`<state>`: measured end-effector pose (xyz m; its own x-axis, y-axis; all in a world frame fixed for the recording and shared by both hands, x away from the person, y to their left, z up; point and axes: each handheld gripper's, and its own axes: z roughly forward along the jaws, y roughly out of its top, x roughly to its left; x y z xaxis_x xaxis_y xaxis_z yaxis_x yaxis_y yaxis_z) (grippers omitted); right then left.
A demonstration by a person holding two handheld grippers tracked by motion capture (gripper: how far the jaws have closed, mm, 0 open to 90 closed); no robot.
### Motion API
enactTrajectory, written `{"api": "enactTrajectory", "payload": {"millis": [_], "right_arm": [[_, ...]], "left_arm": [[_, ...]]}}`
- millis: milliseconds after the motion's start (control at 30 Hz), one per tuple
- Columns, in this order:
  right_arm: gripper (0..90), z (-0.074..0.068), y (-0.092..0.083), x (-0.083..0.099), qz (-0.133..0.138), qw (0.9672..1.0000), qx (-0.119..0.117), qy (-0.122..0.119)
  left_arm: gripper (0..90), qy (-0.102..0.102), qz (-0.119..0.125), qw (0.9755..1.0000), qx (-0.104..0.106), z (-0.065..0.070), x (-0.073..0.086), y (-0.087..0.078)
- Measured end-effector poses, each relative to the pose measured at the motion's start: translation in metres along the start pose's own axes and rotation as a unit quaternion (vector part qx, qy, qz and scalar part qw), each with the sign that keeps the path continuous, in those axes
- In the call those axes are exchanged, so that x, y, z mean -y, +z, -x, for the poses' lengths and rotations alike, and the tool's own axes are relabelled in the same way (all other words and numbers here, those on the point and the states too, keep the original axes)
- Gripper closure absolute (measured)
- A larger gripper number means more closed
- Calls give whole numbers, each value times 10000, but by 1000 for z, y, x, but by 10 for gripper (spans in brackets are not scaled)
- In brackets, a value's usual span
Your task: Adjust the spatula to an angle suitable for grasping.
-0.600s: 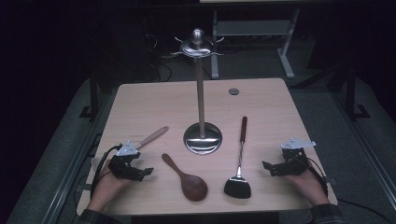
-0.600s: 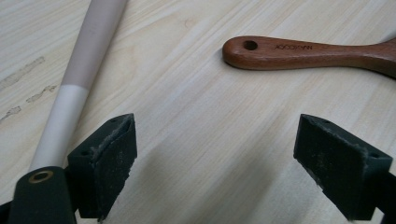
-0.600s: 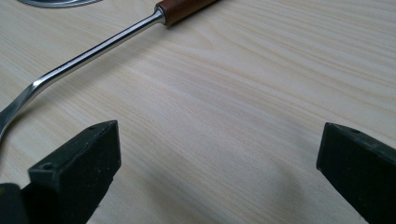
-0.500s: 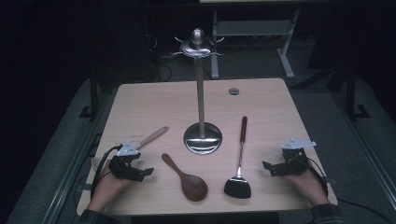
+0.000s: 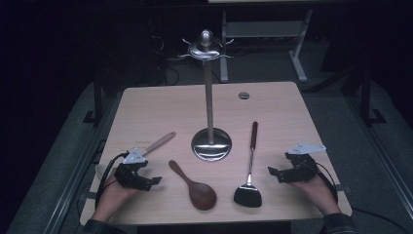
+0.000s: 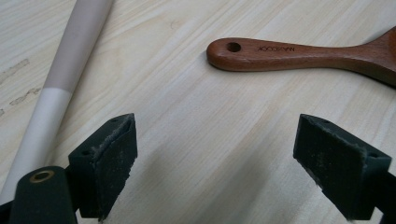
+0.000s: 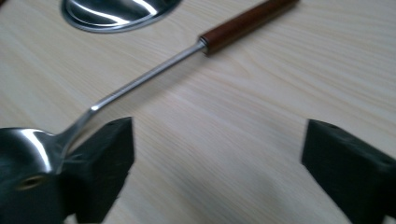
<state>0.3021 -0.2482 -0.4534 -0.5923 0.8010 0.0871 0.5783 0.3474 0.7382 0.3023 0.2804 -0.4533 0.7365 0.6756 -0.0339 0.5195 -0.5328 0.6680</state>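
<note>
the pale wooden worktop [image 5: 156, 107] is standing in a dark room, carrying a steel stand [image 5: 210, 141]. the left tongs [image 5: 146, 176] and right tongs [image 5: 276, 173] are resting on it, both gaping apart with nothing between.

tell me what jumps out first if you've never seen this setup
The tall metal hook stand rises from mid-table, its round base shining. In front of it lie a dark wooden spoon and a steel spatula with a wooden handle. At the near corners the left gripper and right gripper rest open, holding nothing.
</note>
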Motion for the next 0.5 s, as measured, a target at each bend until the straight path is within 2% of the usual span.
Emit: {"api": "enactTrajectory", "payload": {"millis": [67, 167, 300, 433, 467, 500], "right_arm": [[161, -3, 1, -3, 18, 9999, -135, -58], [270, -7, 2, -7, 14, 9995, -292, -92], [475, -14, 3, -14, -26, 9986, -503, -156], [673, -23, 6, -23, -95, 9960, -880, -107], [673, -23, 6, -23, -95, 9960, -880, -107], [673, -28, 11, -27, -115, 9942, -1048, -191]], "left_arm": [[134, 13, -14, 10000, 11, 1, 0, 0], [138, 47, -8, 10000, 9, 2, -1, 1], [138, 52, -24, 10000, 43, 2, -1, 1], [138, 26, -37, 10000, 58, 2, -1, 2], [139, 26, -37, 10000, 58, 2, -1, 2], [139, 26, -37, 10000, 58, 2, -1, 2]]}}
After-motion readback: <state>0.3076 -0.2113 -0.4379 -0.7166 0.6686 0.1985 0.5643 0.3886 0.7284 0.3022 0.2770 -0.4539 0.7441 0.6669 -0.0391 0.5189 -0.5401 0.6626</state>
